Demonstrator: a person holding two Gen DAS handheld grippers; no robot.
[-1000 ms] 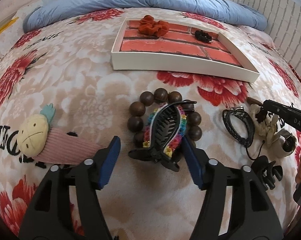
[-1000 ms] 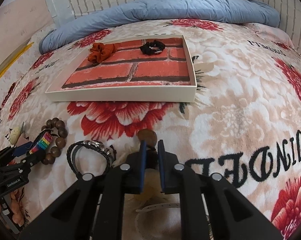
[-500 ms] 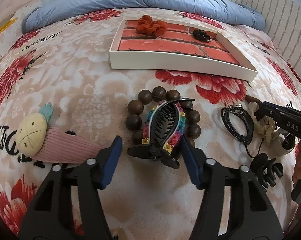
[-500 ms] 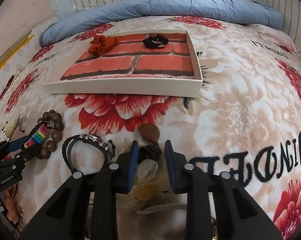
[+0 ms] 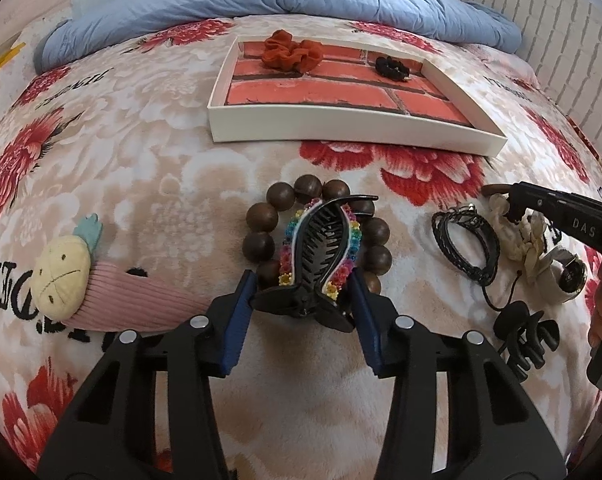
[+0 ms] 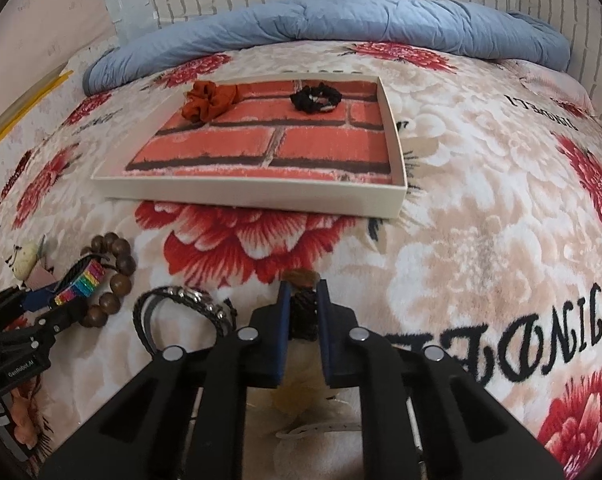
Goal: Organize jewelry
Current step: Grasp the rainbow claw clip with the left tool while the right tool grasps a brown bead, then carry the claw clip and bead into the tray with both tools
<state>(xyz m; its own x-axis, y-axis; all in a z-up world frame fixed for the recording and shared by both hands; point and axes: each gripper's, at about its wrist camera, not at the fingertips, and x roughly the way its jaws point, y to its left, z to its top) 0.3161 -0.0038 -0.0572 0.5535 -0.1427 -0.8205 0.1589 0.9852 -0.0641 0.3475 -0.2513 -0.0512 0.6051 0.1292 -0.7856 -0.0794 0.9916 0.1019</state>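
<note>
A black claw clip with rainbow flower trim (image 5: 317, 256) lies on a ring of brown wooden beads (image 5: 261, 246) on the flowered blanket. My left gripper (image 5: 303, 292) straddles the clip's handle end. Its jaws are closing, and the blue pads (image 5: 241, 308) stand right at the handle's two wings. To the right, my right gripper (image 6: 303, 308) is shut on the dark woven knot (image 6: 304, 312) of a cream flower hair tie (image 5: 529, 244). That gripper's tip (image 5: 515, 210) also shows in the left wrist view. Farther back stands a white tray (image 5: 341, 128) with a brick-pattern floor.
The tray (image 6: 261, 194) holds an orange scrunchie (image 6: 209, 100) and a black scrunchie (image 6: 315, 98). Loose on the blanket lie a pineapple plush clip (image 5: 65, 268), a black braided bracelet (image 5: 463, 244), a watch (image 5: 569, 276) and a plain black claw clip (image 5: 525, 332). A blue duvet (image 5: 281, 4) lines the far edge.
The left jaws have narrowed steadily around the rainbow clip. The right jaws opened a little half a second ago and have shut again on the dark knot.
</note>
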